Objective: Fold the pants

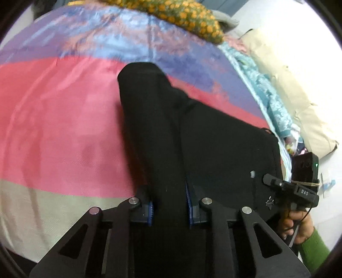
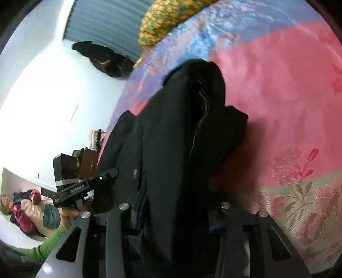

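Between the blue pads of my left gripper [image 1: 170,210] runs a fold of the black pants [image 1: 192,132], and the jaws are clamped on this cloth. My right gripper [image 2: 175,216] also has a thick bunch of the pants [image 2: 181,132] between its jaws, and they close on it; the cloth hides the pads almost fully.

On writing: in the left wrist view the other gripper body [image 1: 299,192] carries white letters that look like "DAS", and a small green light shines on the black box [image 1: 304,166] above it. In the right wrist view the gripper body [image 2: 74,190] reads "GenRobot AI"; a smaller mark below it is too small to read.

A hand with a green sleeve [image 1: 314,248] holds the handle at the right edge of the left view. The same green sleeve [image 2: 46,246] shows at the lower left of the right view.

Farther out, the pants lie on a bedspread [image 1: 53,128] with pink, beige and blue-purple bands; woven flowers [image 2: 297,164] show on it. Beyond, a green pillow [image 1: 192,19] with orange dots lies at the far end. At the bed's side are a teal patterned cloth [image 1: 263,96] and a cream cushion [image 1: 288,89]. Dark clothes [image 2: 106,59] lie on the white floor.
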